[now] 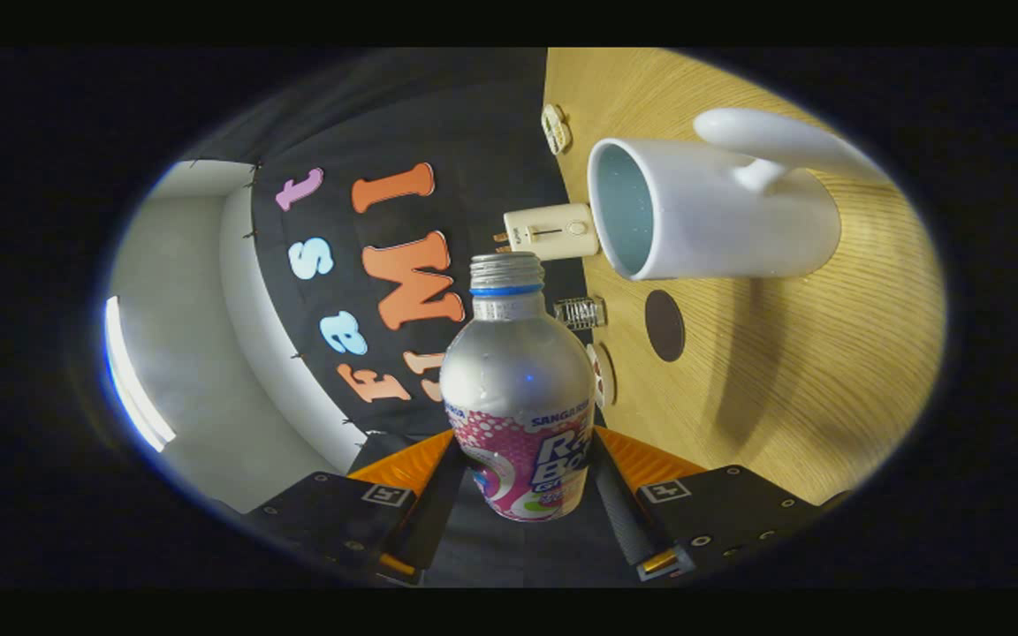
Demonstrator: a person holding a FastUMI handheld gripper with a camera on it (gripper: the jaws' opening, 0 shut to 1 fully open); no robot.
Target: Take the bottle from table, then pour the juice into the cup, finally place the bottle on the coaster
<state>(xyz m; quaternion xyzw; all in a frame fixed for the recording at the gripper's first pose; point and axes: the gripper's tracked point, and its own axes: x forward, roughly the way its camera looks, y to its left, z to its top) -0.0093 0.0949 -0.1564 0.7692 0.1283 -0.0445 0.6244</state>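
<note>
Aluminium bottle (518, 397), uncapped and tipped level near the white cup (712, 212), sits clamped at its labelled belly between the gripper (522, 495) fingers; smooth, likely slippery and dentable.

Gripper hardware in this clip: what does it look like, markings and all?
The gripper has two flat black blocks, each bearing a small square black-and-white marker and several round screw holes. Orange ribbed panels sit behind the fingers, and small brass-coloured fittings show at the near ends. No cables or sleeves can be seen.
</note>
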